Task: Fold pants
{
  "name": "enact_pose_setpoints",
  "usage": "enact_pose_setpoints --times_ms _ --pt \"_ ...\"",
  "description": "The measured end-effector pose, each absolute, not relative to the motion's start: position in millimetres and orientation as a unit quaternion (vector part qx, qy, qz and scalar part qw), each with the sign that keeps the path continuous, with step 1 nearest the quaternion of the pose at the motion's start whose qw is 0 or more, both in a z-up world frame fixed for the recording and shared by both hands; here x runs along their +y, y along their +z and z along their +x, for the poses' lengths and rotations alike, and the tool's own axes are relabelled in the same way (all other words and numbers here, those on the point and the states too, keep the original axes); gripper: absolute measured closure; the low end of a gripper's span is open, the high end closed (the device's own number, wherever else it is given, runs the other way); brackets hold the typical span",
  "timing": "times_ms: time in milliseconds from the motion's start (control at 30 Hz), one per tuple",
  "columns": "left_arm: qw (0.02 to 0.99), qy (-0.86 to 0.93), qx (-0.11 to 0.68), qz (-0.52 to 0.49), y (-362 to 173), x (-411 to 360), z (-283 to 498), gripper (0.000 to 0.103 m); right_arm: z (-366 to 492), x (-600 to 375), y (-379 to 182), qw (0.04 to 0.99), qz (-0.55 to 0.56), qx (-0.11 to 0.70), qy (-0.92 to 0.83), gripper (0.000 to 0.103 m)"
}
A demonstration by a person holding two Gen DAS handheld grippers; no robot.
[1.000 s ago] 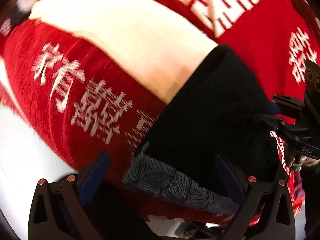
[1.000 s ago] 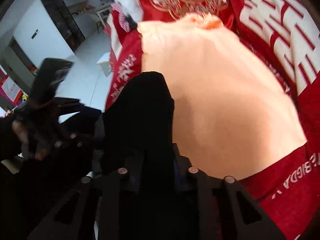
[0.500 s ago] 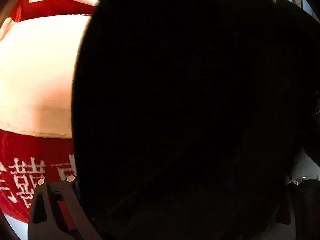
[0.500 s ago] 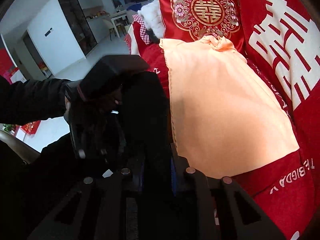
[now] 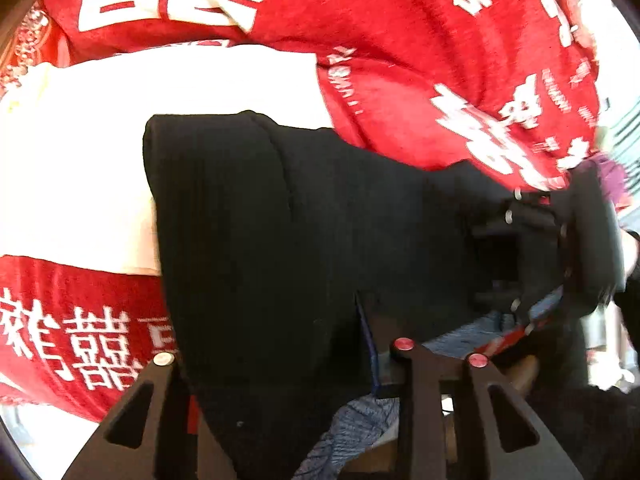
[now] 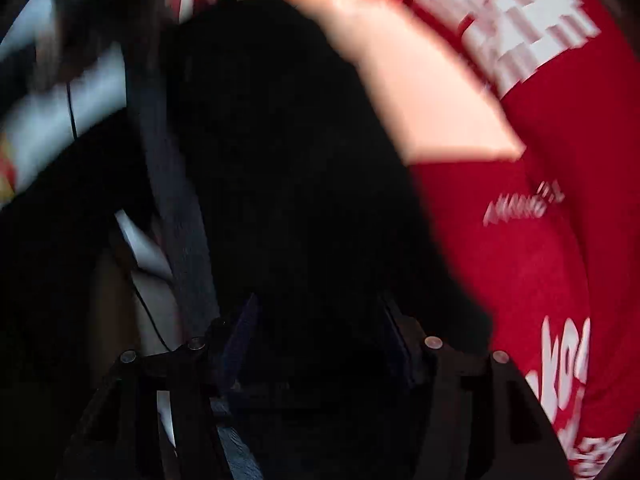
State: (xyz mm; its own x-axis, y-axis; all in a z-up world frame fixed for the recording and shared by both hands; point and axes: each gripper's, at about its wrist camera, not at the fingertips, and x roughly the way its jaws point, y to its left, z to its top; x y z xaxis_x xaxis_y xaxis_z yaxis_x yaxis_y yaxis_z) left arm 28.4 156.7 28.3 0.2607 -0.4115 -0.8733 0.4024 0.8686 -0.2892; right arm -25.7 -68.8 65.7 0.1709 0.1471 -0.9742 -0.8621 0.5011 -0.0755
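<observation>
Red blanket (image 5: 400, 80) underlies pants (image 5: 280, 220) between left claw (image 5: 272, 360).

A red plush blanket (image 5: 400, 80) with big white characters covers the surface, rumpled into soft folds. On it lies a smooth pale peach cloth (image 5: 100, 152), spread flat, its straight lower edge crossing the red. At the near edge a grey-blue patterned fabric (image 5: 352, 420) peeks out. A white floor (image 6: 60, 120) shows blurred beyond.

Red lettered blanket (image 5: 400, 92) under pale cloth (image 5: 80, 168) and black pants (image 5: 300, 220).
</observation>
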Motion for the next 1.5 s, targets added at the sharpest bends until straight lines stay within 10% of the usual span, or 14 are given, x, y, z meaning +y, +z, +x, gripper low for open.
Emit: enact_pose_setpoints --times_ms 867,1267,1500 --pt "0.766 -0.441 0.459 0.091 205.0 -60.4 -64.7 0.079 -124.1 -283.1 131.7 0.858 -0.110 0.480 0.143 0.031" --pt "0.653 -0.466 0.593 0.067 61.6 -223.1 -56.0 0.084 -169.3 -382.0 115.4 0.871 0.053 0.486 0.055 0.030" --pt "0.695 -0.474 0.537 0.066 97.6 -181.0 -70.5 0.083 -182.9 -385.1 120.2 0.870 0.201 0.426 0.148 0.020"
